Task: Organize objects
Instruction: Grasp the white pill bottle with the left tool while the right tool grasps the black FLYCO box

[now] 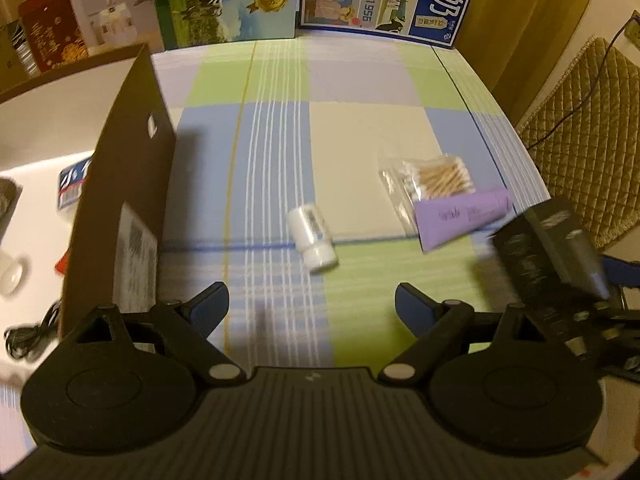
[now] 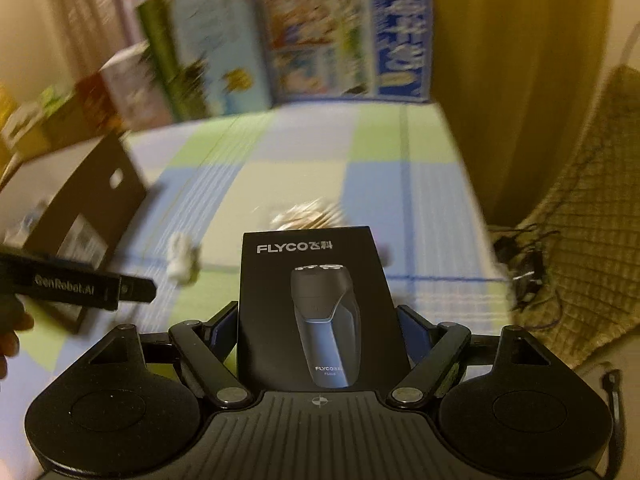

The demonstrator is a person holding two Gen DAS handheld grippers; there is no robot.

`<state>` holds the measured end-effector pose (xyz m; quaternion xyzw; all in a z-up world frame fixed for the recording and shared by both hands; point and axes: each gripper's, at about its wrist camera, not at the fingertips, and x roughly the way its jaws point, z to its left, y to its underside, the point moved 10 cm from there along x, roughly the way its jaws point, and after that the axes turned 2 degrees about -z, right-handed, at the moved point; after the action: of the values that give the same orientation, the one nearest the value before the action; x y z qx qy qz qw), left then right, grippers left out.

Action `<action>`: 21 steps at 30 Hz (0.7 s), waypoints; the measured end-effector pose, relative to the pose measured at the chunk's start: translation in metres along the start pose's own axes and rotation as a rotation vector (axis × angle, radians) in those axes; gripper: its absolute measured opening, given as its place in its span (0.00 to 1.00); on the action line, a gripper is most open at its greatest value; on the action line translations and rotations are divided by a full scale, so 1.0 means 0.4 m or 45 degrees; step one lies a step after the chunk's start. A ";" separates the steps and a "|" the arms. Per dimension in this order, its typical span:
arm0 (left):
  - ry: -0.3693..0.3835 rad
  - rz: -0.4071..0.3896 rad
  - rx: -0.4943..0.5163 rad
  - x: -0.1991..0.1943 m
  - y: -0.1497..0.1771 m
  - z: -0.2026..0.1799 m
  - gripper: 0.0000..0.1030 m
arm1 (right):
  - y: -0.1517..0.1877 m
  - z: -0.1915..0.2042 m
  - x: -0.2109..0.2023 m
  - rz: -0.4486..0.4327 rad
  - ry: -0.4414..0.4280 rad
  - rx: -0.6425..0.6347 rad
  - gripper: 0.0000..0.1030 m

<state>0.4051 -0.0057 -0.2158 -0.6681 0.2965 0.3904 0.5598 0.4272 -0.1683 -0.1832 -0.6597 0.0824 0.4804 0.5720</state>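
A: What does the right gripper point(image 2: 318, 330) have?

B: The black shaver box point(image 2: 316, 304), printed FLYCO with a picture of an electric shaver. It stands upright between the blue pads, which sit against its two side edges, so I'd call it held, jaws fairly wide because the box is wide. The view is smeared with motion

A: And the left gripper point(image 1: 310, 304)?

B: Spread wide and empty, pointing down at the checked tablecloth point(image 1: 360, 136). The small white bottle point(image 1: 313, 238) lies on its side just ahead of it, untouched

A: Where should the box go?

B: Probably the open cardboard carton point(image 1: 132, 184) at the left edge of the table; a few items already lie inside. To do it well, I'd keep the box square between the pads, carry it over the brown flap without clipping it, and lower it flat before letting go. Smooth card with sharp edges can pivot if the squeeze is off-centre

A: What else is waiting?

B: A crinkly clear bag of cotton swabs point(image 1: 430, 178) with wooden stems, and a soft lilac tube point(image 1: 460, 218) touching it. The tube is flat and pliable; the bottle is round, hard and likely to roll
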 end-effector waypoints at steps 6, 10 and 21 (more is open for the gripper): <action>-0.040 0.005 0.024 0.071 -0.049 -0.005 0.67 | -0.055 -0.094 0.006 -0.045 0.092 0.115 0.76; -0.050 0.018 0.029 0.109 -0.064 -0.003 0.58 | -0.067 -0.131 0.018 -0.052 0.129 0.158 0.76; -0.021 0.047 0.039 0.156 -0.070 -0.005 0.28 | -0.057 -0.149 0.022 -0.047 0.160 0.196 0.76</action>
<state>0.4613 0.0005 -0.2543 -0.6505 0.3102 0.4014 0.5652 0.4791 -0.2067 -0.1813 -0.6440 0.1425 0.4196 0.6236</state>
